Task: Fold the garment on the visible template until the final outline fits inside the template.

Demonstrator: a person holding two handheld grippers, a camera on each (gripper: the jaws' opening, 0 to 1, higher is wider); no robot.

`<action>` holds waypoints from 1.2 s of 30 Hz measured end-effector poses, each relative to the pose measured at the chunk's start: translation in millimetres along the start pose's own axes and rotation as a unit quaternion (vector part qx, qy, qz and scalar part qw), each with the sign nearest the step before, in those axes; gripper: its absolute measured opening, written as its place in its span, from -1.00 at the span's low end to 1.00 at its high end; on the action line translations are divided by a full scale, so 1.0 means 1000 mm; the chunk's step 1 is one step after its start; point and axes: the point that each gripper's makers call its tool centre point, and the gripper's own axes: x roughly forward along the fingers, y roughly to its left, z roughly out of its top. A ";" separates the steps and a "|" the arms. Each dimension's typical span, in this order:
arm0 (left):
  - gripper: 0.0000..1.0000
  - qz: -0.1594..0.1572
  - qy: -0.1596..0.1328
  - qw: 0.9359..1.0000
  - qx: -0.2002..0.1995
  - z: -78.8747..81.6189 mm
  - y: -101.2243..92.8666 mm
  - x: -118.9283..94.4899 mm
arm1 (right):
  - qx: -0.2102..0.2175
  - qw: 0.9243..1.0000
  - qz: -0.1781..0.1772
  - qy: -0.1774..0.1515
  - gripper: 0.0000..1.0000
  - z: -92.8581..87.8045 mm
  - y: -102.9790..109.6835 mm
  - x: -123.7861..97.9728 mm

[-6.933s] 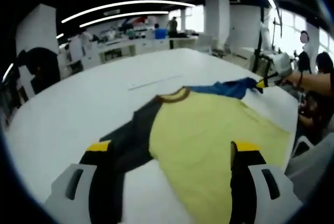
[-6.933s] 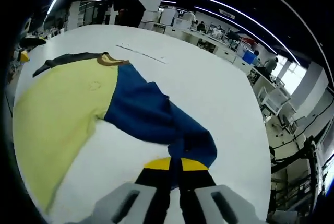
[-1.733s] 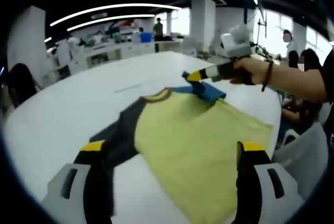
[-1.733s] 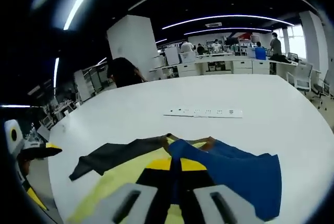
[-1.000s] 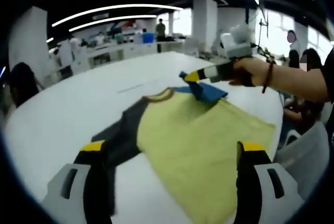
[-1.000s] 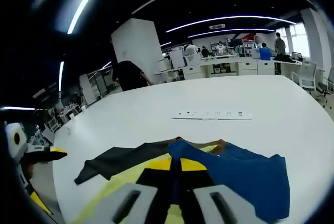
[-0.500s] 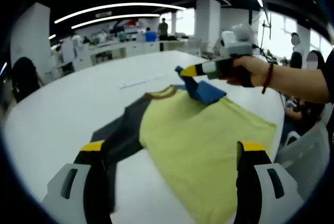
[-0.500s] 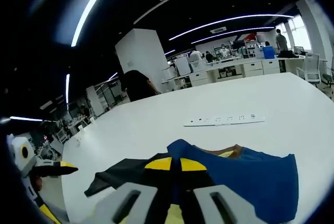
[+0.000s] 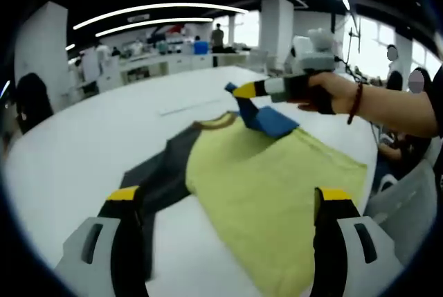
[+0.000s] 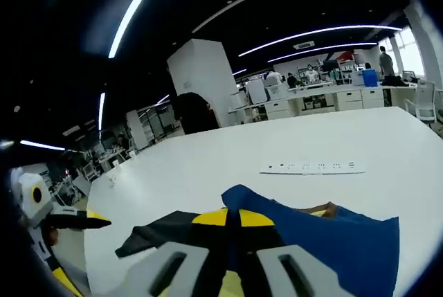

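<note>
The left gripper (image 9: 225, 207) is hovering wide open, holding nothing, over the yellow garment (image 9: 270, 172) lying on the white table (image 9: 83, 145). Farther off, the right gripper (image 10: 232, 218) is pinching its blue sleeve (image 10: 325, 241), lifting it. A power strip (image 10: 311, 167) is lying beyond.

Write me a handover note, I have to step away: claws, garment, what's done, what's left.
Right claw: shut on the blue sleeve, lifted over the shirt.
Left claw: open, holding nothing, near the shirt's hem.
Shirt lies flat on the white table, dark sleeve spread out.
Done: blue sleeve fold begun.
Left: lay it down, fold the dark sleeve, then the body. I can't make out a template outline.
</note>
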 end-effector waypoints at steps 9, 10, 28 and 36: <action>0.98 0.001 -0.001 1.000 0.003 0.002 -0.001 0.000 | 0.010 1.000 -0.004 0.009 -1.00 0.002 0.004 0.013; 0.98 0.001 -0.001 1.000 0.002 0.002 -0.001 -0.001 | 0.010 1.000 0.000 0.011 -1.00 0.001 0.008 0.015; 0.98 0.013 -0.007 1.000 -0.006 -0.001 0.009 -0.005 | -0.057 0.995 0.023 0.079 -1.00 -0.033 0.043 0.043; 0.98 0.014 -0.001 1.000 -0.016 -0.008 0.011 -0.005 | -0.072 0.989 0.025 0.124 -1.00 -0.072 0.044 0.056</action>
